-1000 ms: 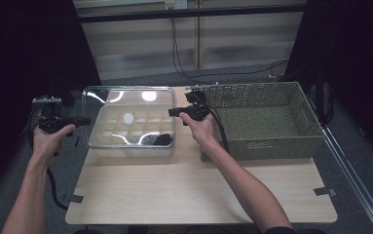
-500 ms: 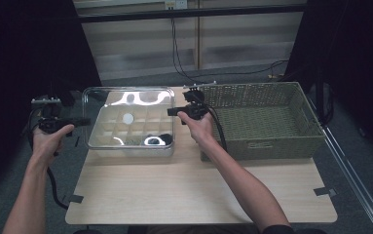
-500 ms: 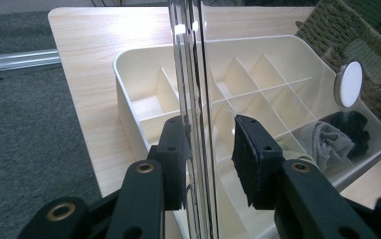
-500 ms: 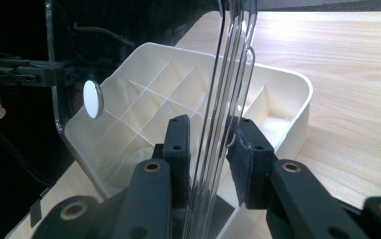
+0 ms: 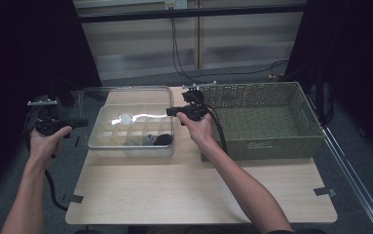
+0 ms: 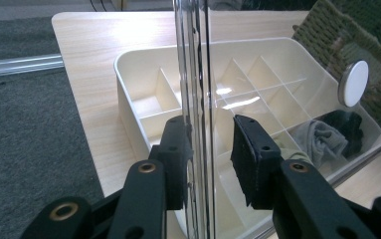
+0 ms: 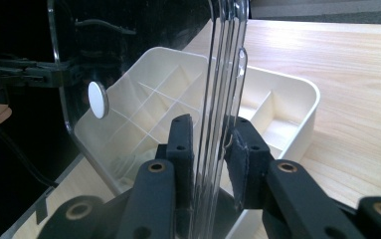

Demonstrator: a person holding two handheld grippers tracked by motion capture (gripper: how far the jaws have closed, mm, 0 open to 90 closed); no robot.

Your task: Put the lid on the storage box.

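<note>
A clear plastic lid (image 5: 125, 100) with a white round knob (image 5: 125, 118) hangs just above a white divided box (image 5: 130, 146). My left gripper (image 5: 81, 123) is shut on the lid's left edge and my right gripper (image 5: 170, 111) is shut on its right edge. In the left gripper view the lid's rim (image 6: 195, 74) runs upright between the pads of the left gripper (image 6: 209, 149), with the box (image 6: 128, 79) below. In the right gripper view the right gripper (image 7: 209, 144) clamps the rim (image 7: 225, 59) in the same way. Dark and grey cloth pieces (image 5: 150, 140) lie in the box's front compartments.
A large woven basket (image 5: 271, 122) stands to the right of the box, close behind my right hand. The light wooden table (image 5: 198, 185) has bare room in front, with small tape marks (image 5: 323, 191) near its front corners. Dark floor lies off the left edge.
The lid has risen off the box, held at both ends. The open box and its compartments now show beneath it. Both hands stayed at about the same places.
</note>
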